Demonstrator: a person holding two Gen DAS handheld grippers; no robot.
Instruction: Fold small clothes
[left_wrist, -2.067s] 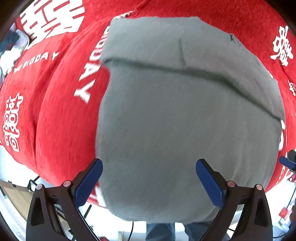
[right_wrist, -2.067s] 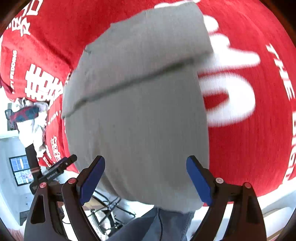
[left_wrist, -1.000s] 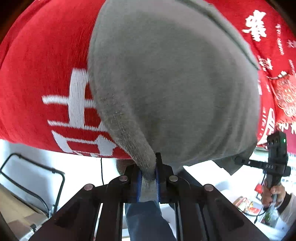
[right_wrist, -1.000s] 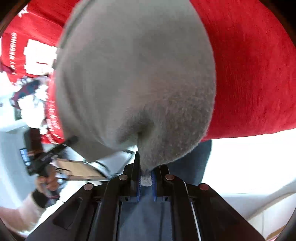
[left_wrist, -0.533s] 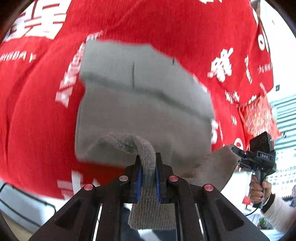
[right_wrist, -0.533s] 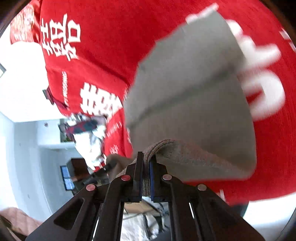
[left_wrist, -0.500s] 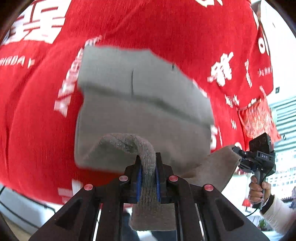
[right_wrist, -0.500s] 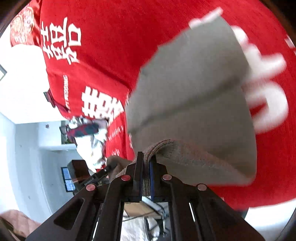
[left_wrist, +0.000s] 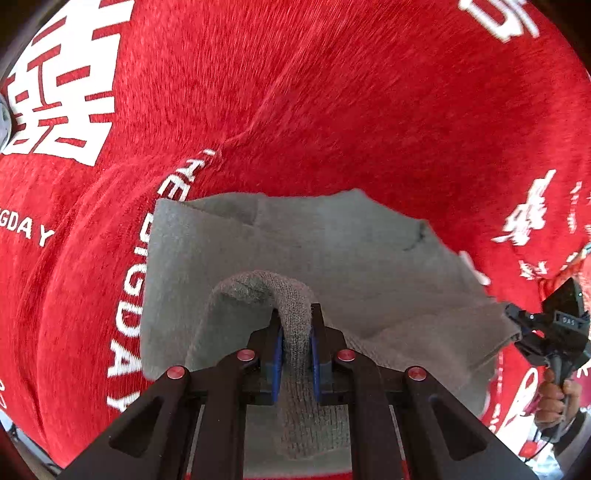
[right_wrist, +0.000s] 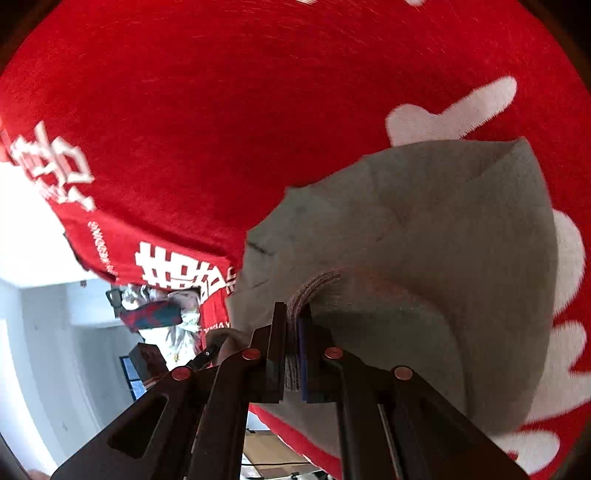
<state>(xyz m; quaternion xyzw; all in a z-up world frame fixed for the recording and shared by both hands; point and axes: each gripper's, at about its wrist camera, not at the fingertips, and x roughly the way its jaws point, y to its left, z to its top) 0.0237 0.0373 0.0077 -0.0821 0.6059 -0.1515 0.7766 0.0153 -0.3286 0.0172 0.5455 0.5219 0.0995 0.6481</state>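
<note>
A grey knitted garment (left_wrist: 332, 251) lies on a red cloth with white lettering (left_wrist: 332, 92). My left gripper (left_wrist: 297, 328) is shut on the garment's near edge, which is lifted and curls over the blue pads. My right gripper (right_wrist: 293, 321) is shut on the other near corner of the same garment (right_wrist: 443, 229), also lifted above the red cloth (right_wrist: 221, 110). In the left wrist view the right gripper (left_wrist: 554, 332) shows at the far right, held by a hand, with the garment's edge stretched to it.
The red cloth covers the whole work surface. A pile of patterned clothes (right_wrist: 159, 310) lies past the cloth's left edge in the right wrist view. The table's near edge and a floor with cardboard (right_wrist: 273, 454) show below.
Both grippers, open over the flat garment two seconds ago, closed on its near edge. They have since lifted that edge and carried it forward over the garment's far part.
</note>
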